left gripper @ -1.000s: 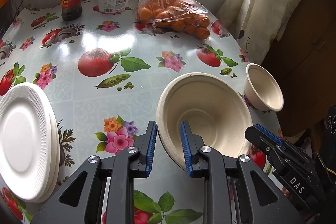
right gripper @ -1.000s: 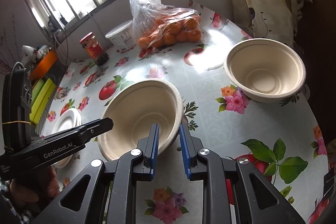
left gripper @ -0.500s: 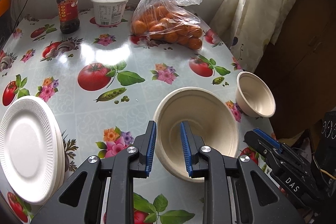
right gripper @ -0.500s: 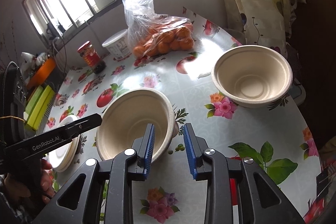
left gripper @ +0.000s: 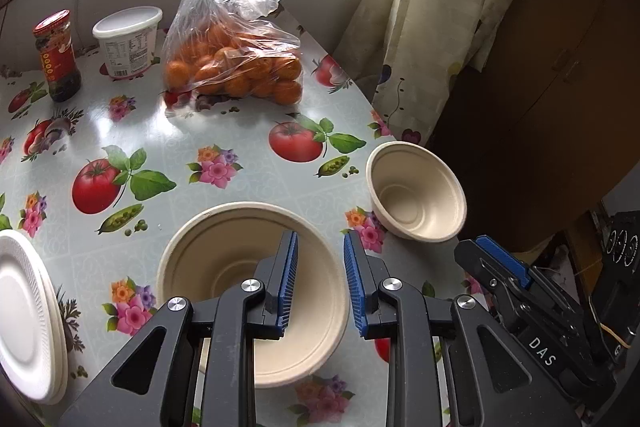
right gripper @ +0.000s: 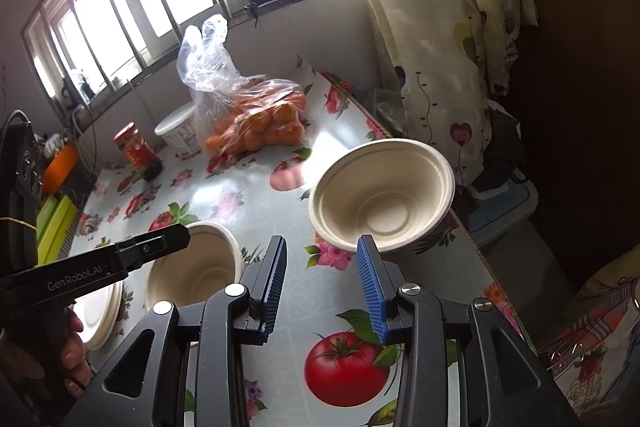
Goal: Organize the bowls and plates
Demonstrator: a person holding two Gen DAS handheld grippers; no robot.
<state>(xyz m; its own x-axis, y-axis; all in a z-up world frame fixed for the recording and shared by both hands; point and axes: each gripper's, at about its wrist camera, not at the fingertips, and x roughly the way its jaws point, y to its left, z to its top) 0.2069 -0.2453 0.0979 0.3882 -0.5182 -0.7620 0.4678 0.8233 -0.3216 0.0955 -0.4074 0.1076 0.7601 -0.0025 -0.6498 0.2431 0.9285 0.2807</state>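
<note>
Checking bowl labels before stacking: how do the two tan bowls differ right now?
The near bowl sits mid-table beside the white plates; the far bowl sits at the table's edge by the curtain. The near bowl lies partly behind the left tongs; the far bowl is unobstructed. Both are tan, upright and empty.

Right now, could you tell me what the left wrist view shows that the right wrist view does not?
Only the left wrist view: the right gripper side-on, and a brown cabinet.

Only the right wrist view: the left gripper side-on, the hand holding it, and a grey bin beside the table.

Both: two bowls, near and far, white plates, bagged oranges, jar, tub.
</note>
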